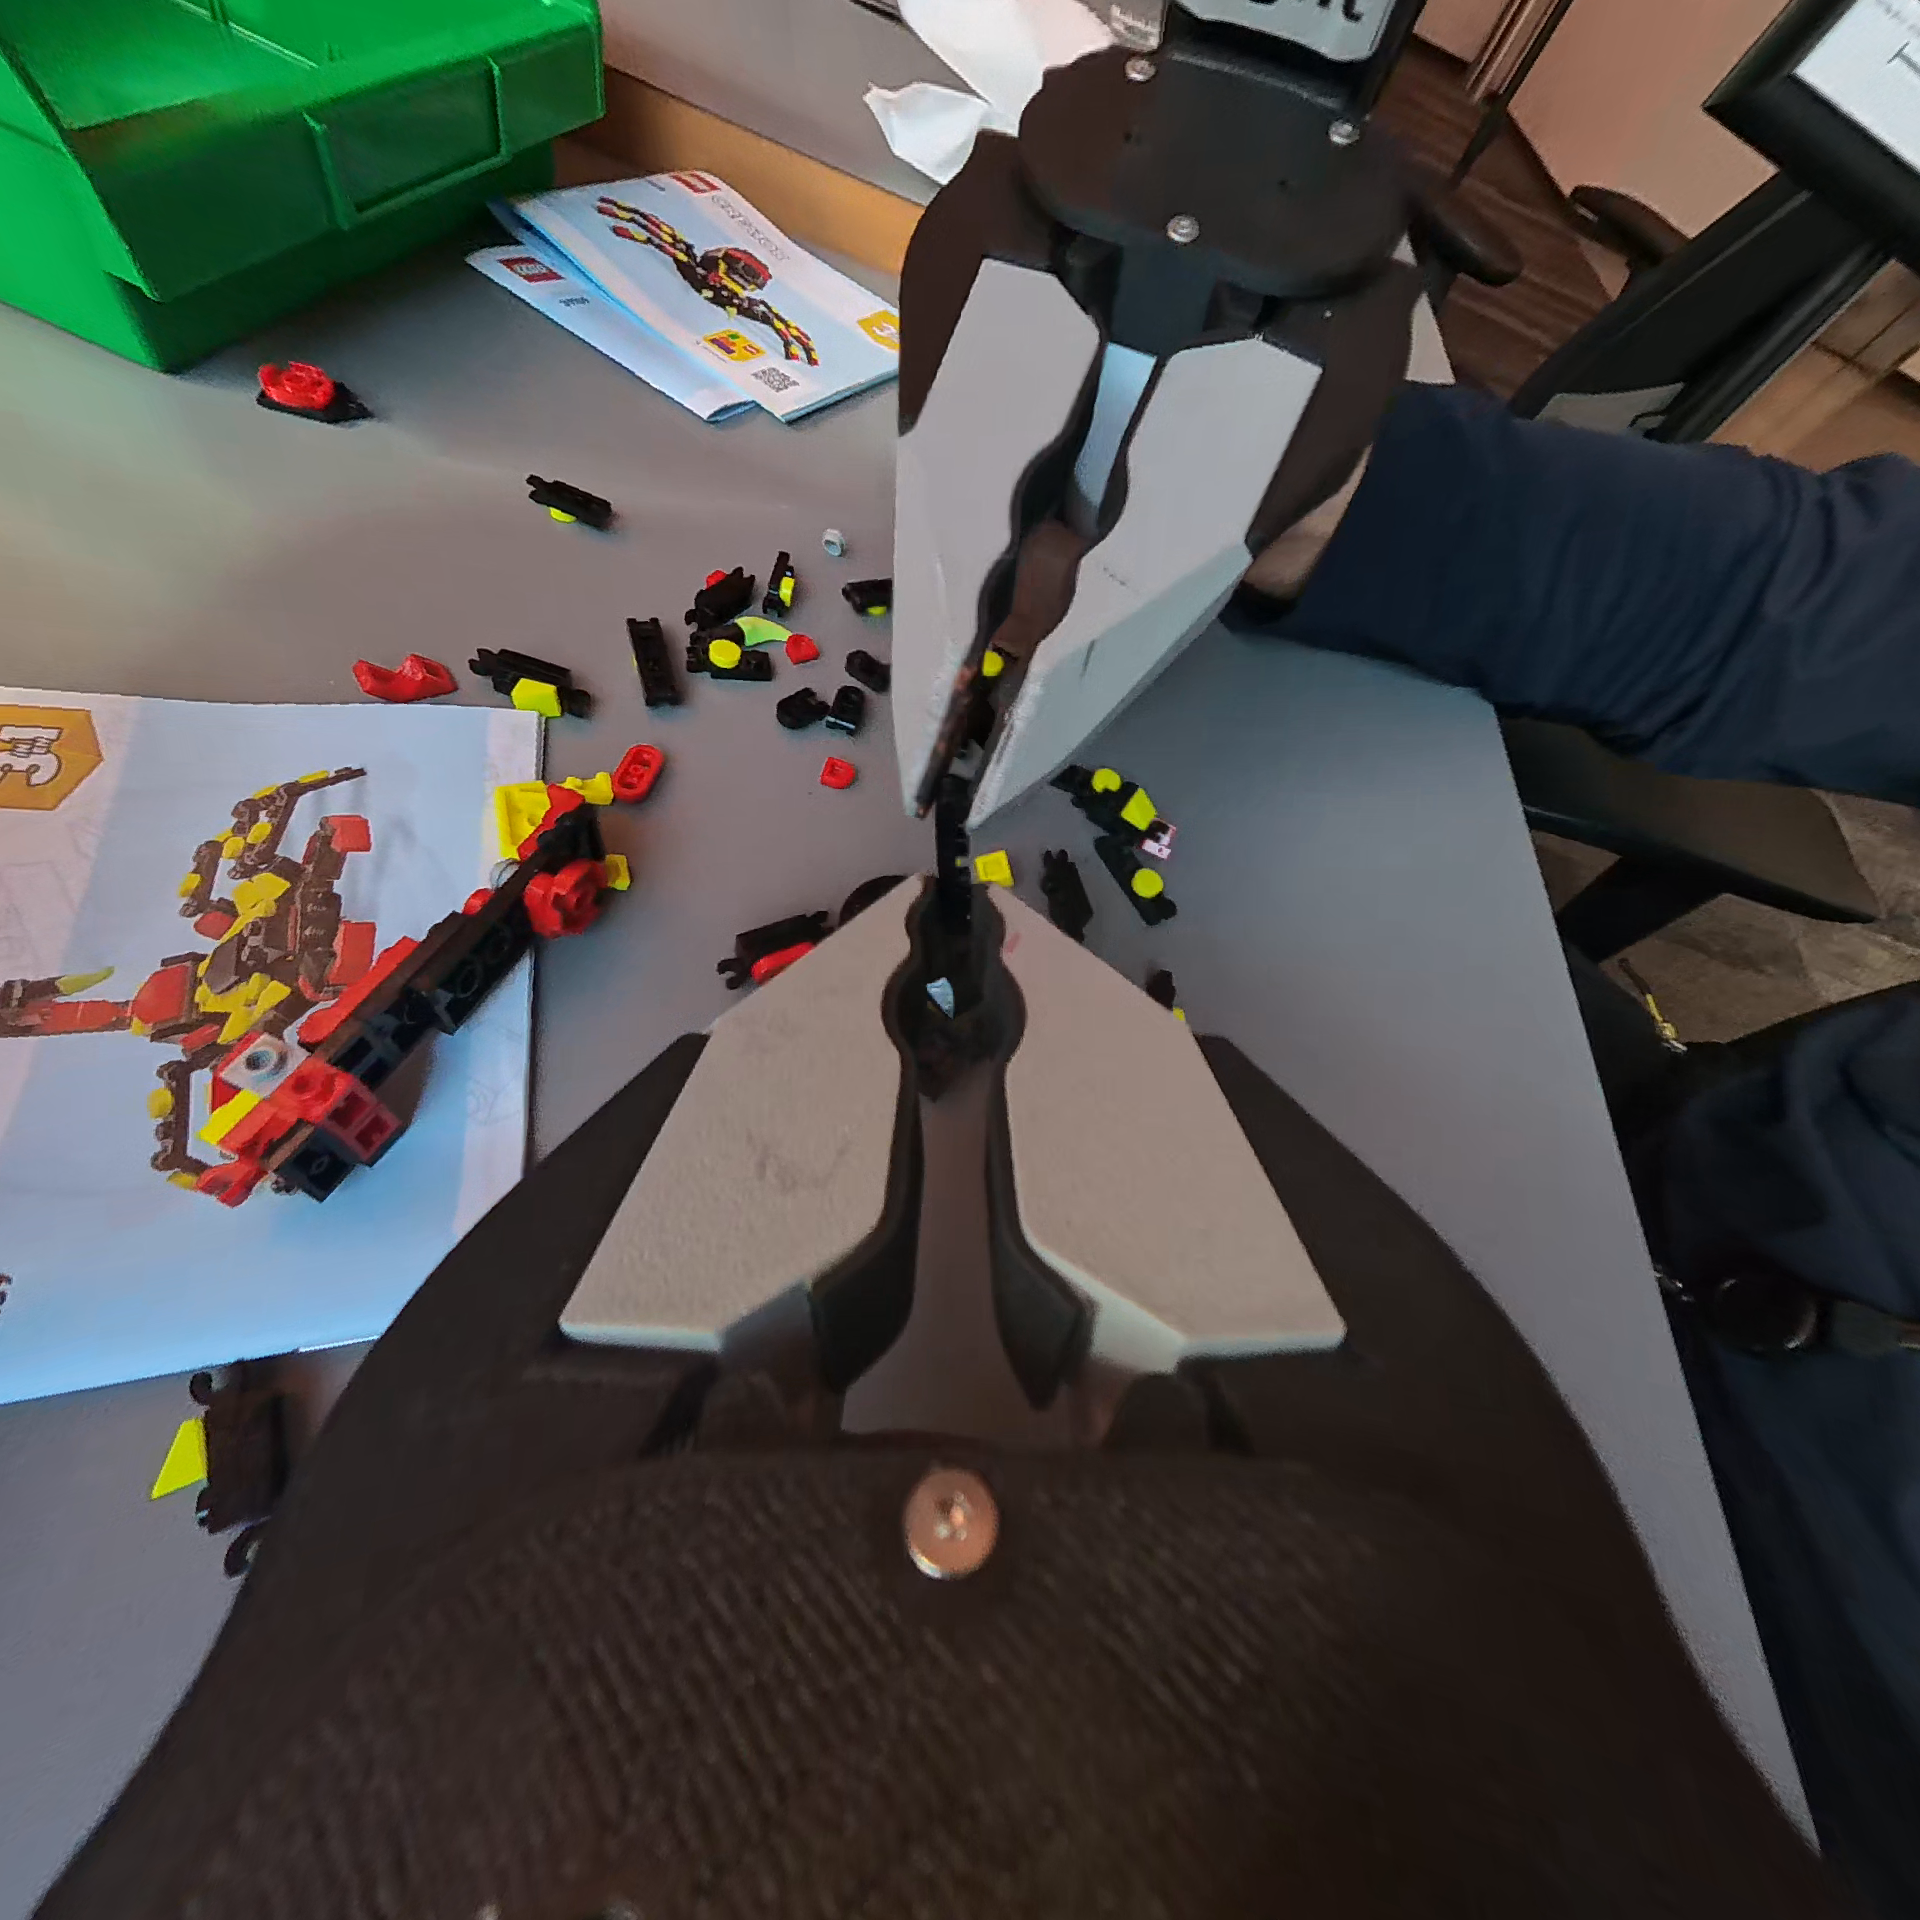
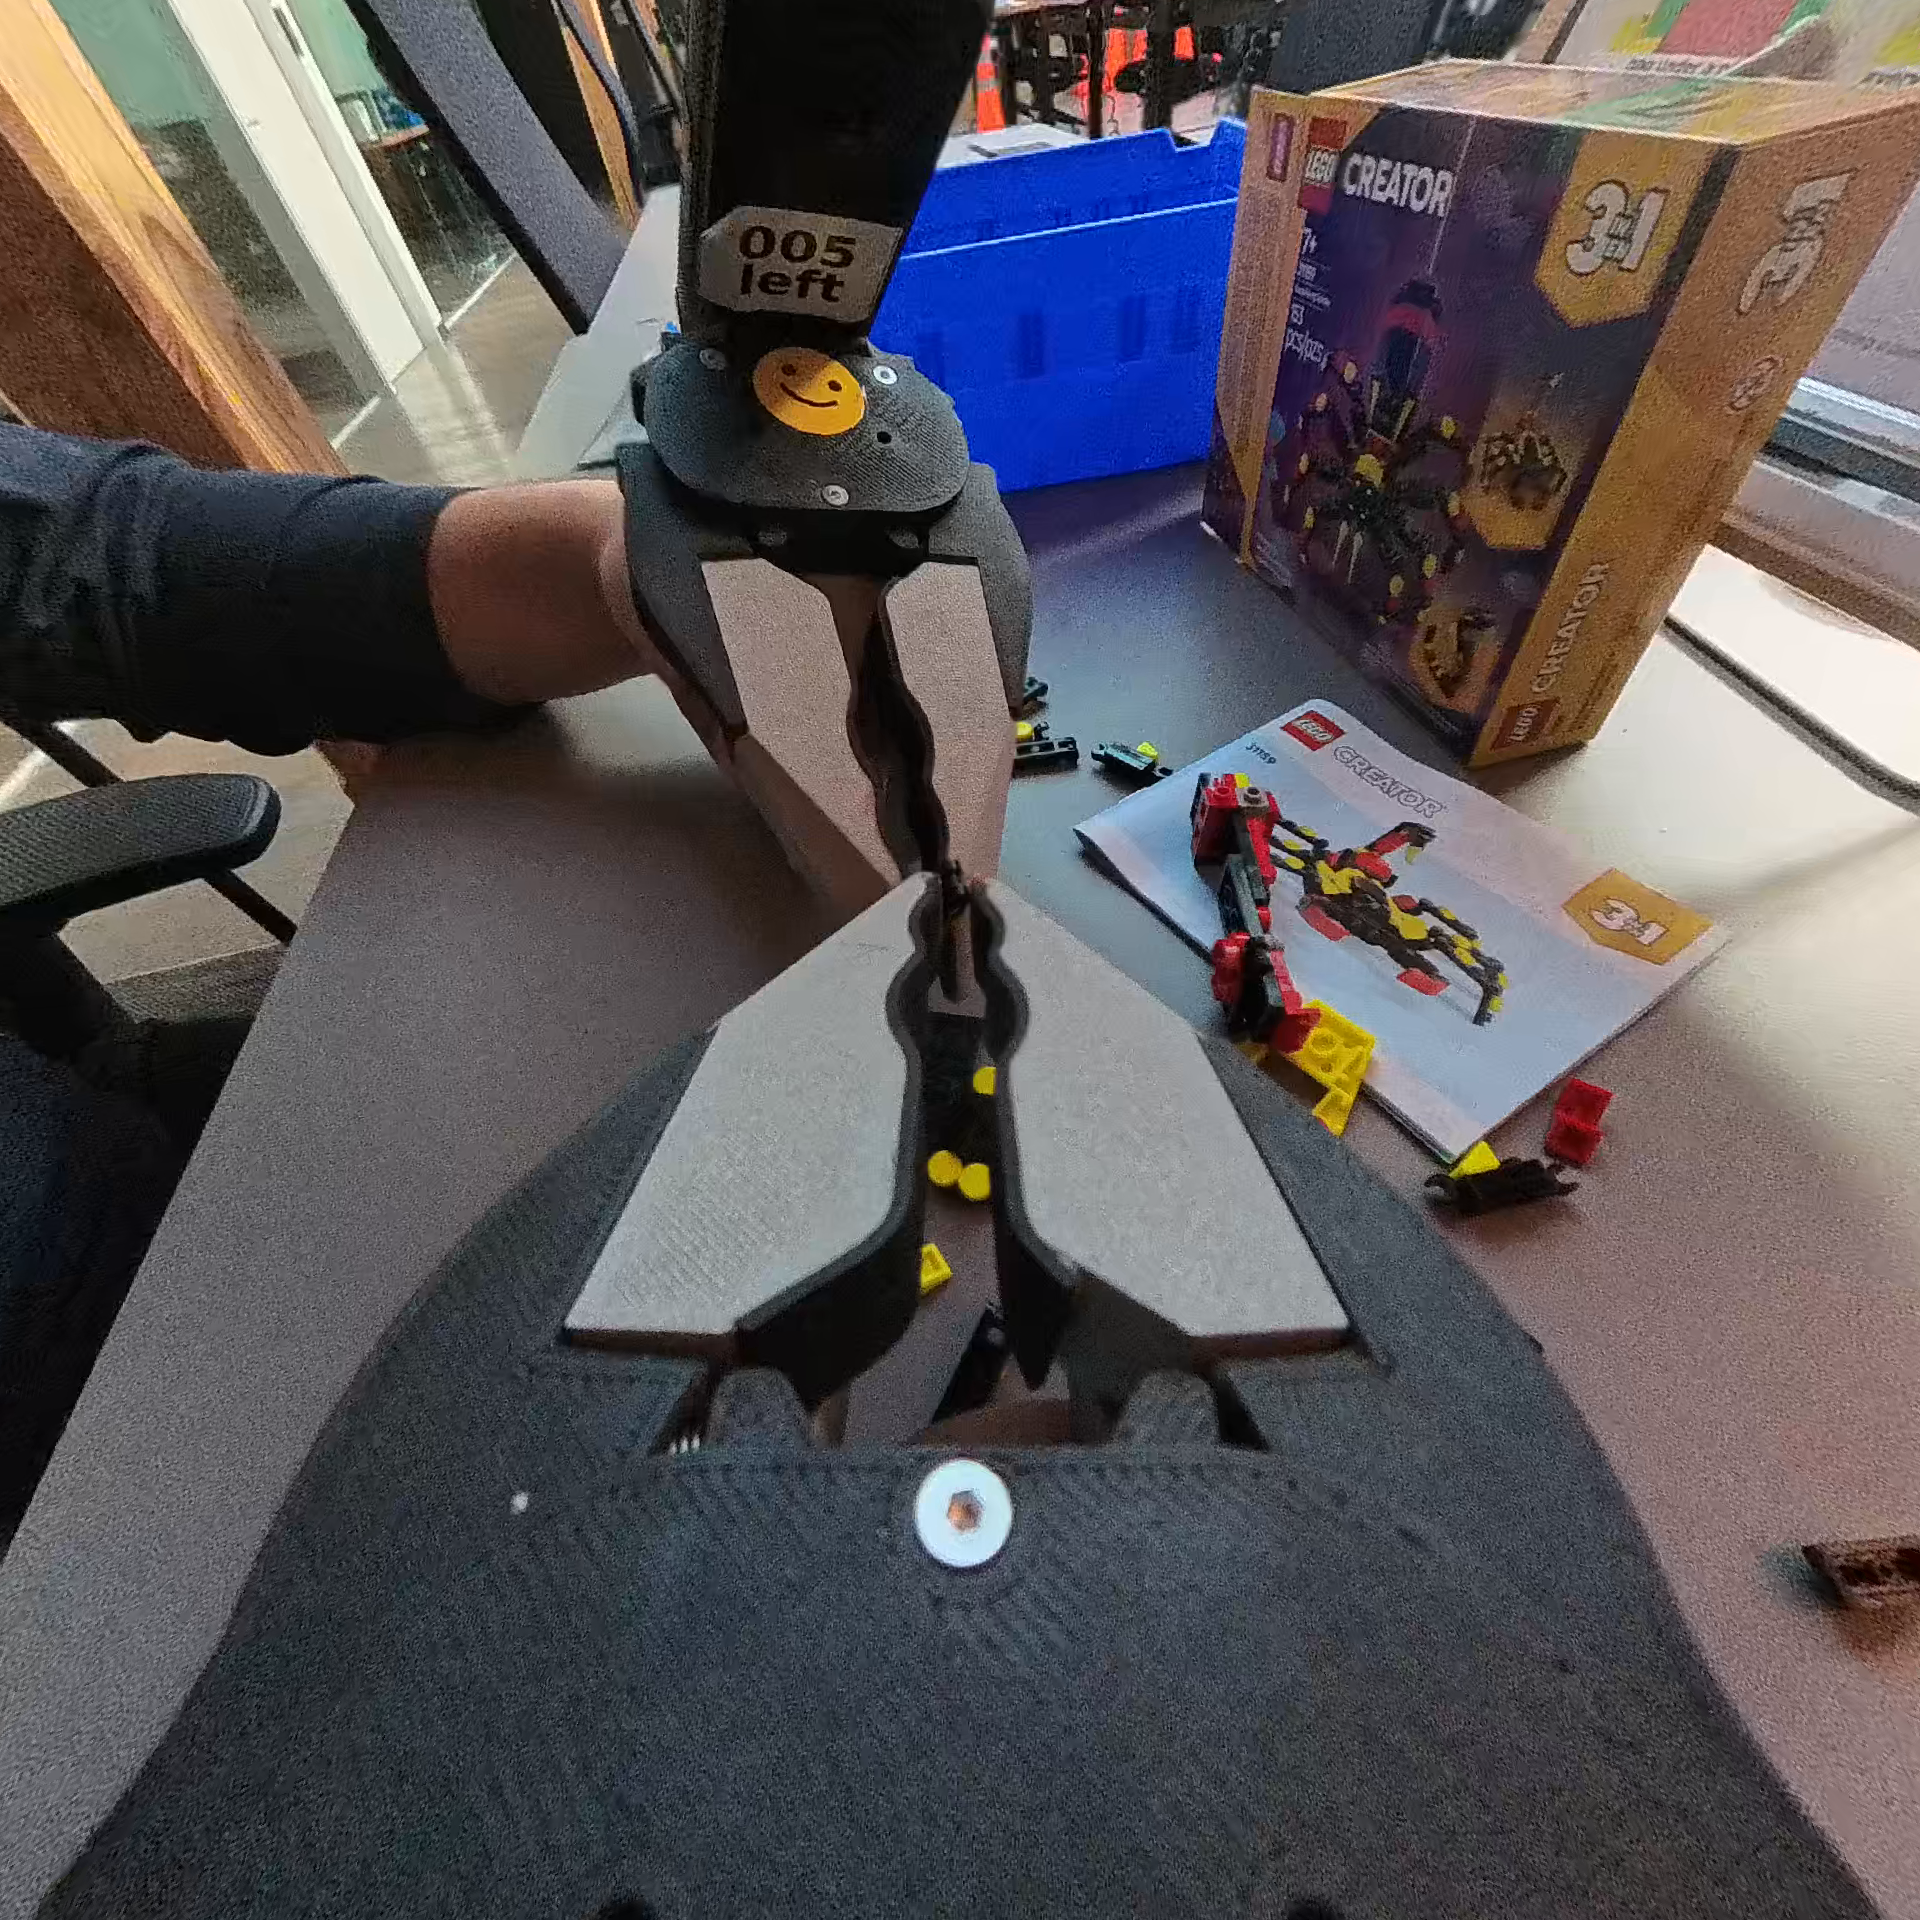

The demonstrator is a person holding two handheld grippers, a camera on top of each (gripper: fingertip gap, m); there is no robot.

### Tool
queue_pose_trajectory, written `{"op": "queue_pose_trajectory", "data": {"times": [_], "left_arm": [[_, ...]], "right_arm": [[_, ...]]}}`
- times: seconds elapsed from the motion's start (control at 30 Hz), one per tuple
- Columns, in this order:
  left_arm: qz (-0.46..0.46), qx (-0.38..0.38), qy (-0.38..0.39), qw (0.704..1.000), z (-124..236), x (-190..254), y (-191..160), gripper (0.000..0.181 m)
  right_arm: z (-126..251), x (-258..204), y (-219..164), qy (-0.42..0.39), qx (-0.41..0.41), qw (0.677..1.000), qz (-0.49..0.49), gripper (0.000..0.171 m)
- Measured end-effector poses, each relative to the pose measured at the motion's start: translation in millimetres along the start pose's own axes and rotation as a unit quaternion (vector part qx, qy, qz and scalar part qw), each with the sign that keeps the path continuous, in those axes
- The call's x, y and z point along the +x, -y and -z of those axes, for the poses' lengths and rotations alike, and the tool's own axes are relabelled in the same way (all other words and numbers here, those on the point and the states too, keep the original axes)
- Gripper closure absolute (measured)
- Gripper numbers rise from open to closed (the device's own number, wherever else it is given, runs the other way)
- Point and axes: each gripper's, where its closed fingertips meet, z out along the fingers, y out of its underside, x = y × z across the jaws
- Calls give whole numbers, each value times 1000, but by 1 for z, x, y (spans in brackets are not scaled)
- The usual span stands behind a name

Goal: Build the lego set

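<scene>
Grey table (image 1: 1299,1039) strewn with lego pieces (image 1: 727,644), green bin (image 1: 260,156) behind.

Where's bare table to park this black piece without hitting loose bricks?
Bare table runs along the near edge, right of the loose bricks. More lies between the green bin and the open booklet. Crowded: the brick scatter beside the partial build.

The left gripper (image 1: 948,914) and the right gripper (image 2: 951,894) point at each other, tip to tip, just above the worktop (image 1: 1299,1039). Each has its jaws closed on an end of one thin black lego piece (image 1: 951,852). A dark sleeve (image 1: 1621,592) covers the arm behind the right gripper.
</scene>
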Motion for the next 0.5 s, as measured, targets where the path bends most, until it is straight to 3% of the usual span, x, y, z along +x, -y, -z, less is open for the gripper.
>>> {"op": "queue_pose_trajectory", "data": {"times": [0.07, 0.13, 0.27, 0.4, 0.47, 0.5], "left_arm": [[-3, -3, 3, 1000, -1, 0, -1, 178], [8, 5, 10, 1000, 1, -4, 1, 166], [31, 68, 47, 996, 13, -23, 18, 154], [11, 129, 111, 985, 33, -47, 33, 155], [-36, 137, 164, 976, 43, -57, 36, 157], [-66, 131, 193, 970, 46, -62, 36, 159]], "right_arm": [[1, 3, 0, -11, -3, 1000, 13, 169], [11, 20, 3, -53, 7, 998, 15, 169], [62, 79, 10, -175, 55, 983, -20, 170], [78, 104, -26, -244, -47, 968, 33, 168], [75, 106, -33, -263, -81, 959, 68, 154], [77, 110, -36, -286, -99, 948, 97, 154]]}}
